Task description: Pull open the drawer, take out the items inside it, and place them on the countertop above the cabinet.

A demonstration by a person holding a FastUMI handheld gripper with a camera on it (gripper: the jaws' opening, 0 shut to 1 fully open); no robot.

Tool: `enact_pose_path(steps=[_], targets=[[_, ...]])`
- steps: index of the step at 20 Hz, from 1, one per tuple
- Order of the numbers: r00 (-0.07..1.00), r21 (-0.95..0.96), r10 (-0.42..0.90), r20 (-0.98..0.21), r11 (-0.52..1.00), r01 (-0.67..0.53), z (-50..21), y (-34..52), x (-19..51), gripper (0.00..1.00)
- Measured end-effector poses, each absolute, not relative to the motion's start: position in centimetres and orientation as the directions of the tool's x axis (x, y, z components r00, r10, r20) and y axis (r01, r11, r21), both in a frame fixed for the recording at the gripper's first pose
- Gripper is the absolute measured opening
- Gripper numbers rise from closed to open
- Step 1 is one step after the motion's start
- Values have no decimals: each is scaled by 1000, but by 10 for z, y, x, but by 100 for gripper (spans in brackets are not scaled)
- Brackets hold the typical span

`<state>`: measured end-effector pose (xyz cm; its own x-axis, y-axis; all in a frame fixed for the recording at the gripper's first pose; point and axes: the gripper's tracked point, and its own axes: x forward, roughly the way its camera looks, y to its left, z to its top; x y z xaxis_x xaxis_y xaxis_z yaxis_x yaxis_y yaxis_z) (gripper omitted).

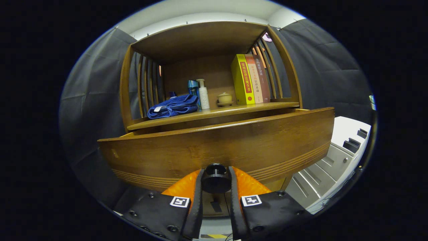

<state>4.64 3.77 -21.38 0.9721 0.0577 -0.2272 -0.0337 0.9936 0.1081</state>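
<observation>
— Why is the claw (pixel 215 187) so low, at the bottom centre?
— Both fingers pinch the round dark drawer knob (pixel 215 180); the curved brown wooden drawer (pixel 217 147) juts out mid-frame, likely for pulling.

The wide wooden drawer front (pixel 220 144) is warm brown with fine grooved lines. The folded soft towel (pixel 174 106) is deep blue. The thick upright book (pixel 242 80) is yellow with a red spine strip.
</observation>
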Motion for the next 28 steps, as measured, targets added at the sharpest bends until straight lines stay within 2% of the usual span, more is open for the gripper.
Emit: enact_pose_path(steps=[21,28], targets=[[963,82,79,-256,995,-60,-225,35,15,43],[974,40,73,-213,997,-66,-201,33,9,79]])
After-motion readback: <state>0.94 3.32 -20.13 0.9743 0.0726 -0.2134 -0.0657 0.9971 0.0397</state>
